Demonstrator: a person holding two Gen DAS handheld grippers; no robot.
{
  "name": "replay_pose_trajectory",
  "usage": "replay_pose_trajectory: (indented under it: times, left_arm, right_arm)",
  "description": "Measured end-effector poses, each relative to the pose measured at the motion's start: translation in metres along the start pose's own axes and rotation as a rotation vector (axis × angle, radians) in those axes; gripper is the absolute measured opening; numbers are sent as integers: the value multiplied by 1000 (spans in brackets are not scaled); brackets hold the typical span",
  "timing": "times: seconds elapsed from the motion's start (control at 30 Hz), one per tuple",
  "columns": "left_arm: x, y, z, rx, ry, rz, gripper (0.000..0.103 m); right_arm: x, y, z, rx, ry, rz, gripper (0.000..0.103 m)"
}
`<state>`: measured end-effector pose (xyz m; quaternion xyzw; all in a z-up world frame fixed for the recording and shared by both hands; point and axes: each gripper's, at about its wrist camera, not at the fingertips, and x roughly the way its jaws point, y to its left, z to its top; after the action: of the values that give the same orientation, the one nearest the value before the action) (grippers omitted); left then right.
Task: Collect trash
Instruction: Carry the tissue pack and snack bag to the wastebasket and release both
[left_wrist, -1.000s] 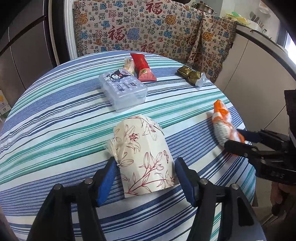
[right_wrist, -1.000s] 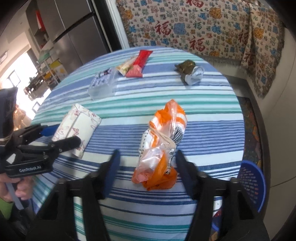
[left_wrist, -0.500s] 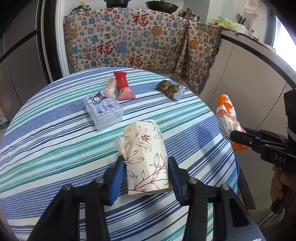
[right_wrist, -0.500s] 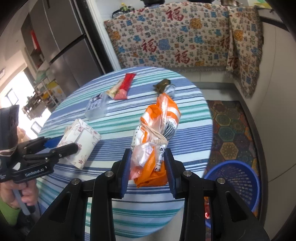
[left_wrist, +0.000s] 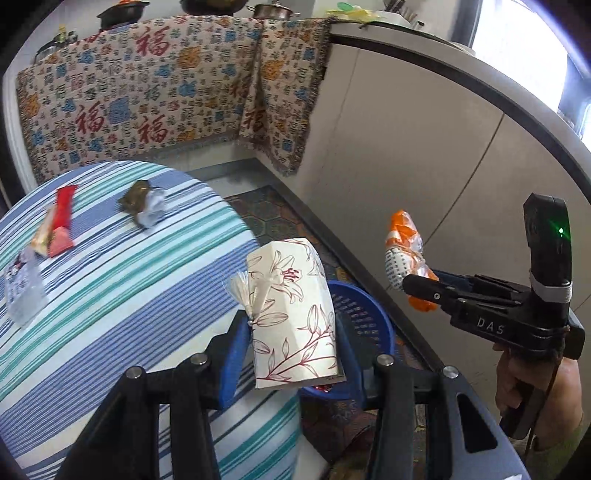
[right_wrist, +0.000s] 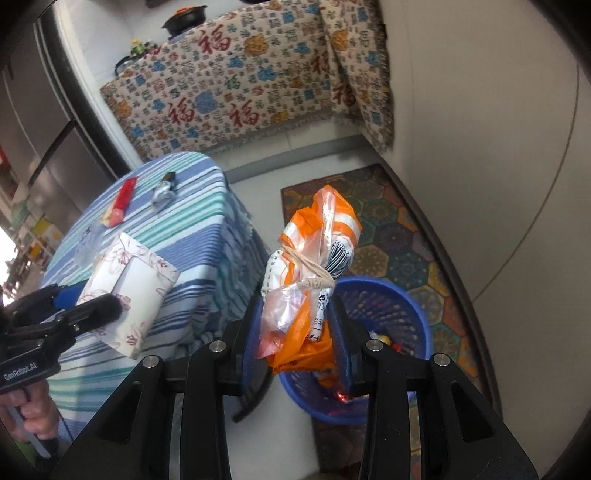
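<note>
My left gripper (left_wrist: 290, 350) is shut on a floral paper packet (left_wrist: 291, 314) and holds it in the air past the table's right edge, above the blue basket (left_wrist: 364, 321). The same packet (right_wrist: 129, 291) shows at the left of the right wrist view, between the left gripper's fingers (right_wrist: 99, 306). My right gripper (right_wrist: 295, 332) is shut on a tied orange and white plastic bag (right_wrist: 310, 273), held over the blue basket (right_wrist: 406, 317) on the floor. In the left wrist view that bag (left_wrist: 404, 254) sticks up from the right gripper (left_wrist: 424, 288).
The striped round table (left_wrist: 110, 295) carries a red wrapper (left_wrist: 62, 218), a brown and silver wrapper (left_wrist: 142, 203) and a clear plastic box (left_wrist: 22, 288). A patterned rug (right_wrist: 399, 229) lies under the basket. Beige cabinets (left_wrist: 424, 147) curve along the right.
Both grippers swung right, off the table, each carrying its item. The packet and the bag were lifted from the tablecloth and now hang over the blue basket.
</note>
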<state>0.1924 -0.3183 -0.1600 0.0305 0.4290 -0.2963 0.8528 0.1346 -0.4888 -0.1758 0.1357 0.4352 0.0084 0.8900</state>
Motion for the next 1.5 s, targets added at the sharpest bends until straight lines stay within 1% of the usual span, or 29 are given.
replay_pose_trajectory:
  times: [0.07, 0.2, 0.33, 0.47, 0.67, 0.87, 0.97, 1.07, 1.17, 1.33, 1.5]
  left_arm:
    - [19, -16, 3, 18, 24, -23, 47]
    - [60, -34, 4, 19, 81, -60, 47]
    - [96, -43, 3, 9, 128, -77, 47]
    - [116, -48, 3, 11, 152, -80, 47]
    - [129, -55, -1, 24, 168, -73, 47]
    - [139, -52, 5, 23, 172, -78, 47]
    - [140, -52, 7, 30, 170, -83, 48]
    - [145, -52, 9, 29, 176, -94, 52]
    - [149, -50, 12, 19, 181, -105, 61]
    - [150, -48, 14, 1, 174, -105, 61]
    - [135, -42, 9, -2, 163, -102, 61]
  right_arm:
    - [2, -17, -2, 26, 11, -12, 36]
    - [9, -39, -1, 60, 35, -35, 36]
    - [17, -52, 4, 84, 49, -37, 36]
    - [18, -57, 5, 97, 52, -36, 36]
    - [23, -63, 4, 103, 60, -46, 37]
    - [29, -67, 7, 114, 68, -50, 39]
    - [28, -73, 9, 140, 51, -39, 42]
    - [23, -78, 10, 169, 25, -26, 53]
    - [19, -80, 12, 181, -2, -40, 53]
    - [14, -81, 15, 192, -26, -38, 55]
    - [14, -80, 19, 189, -34, -36, 56]
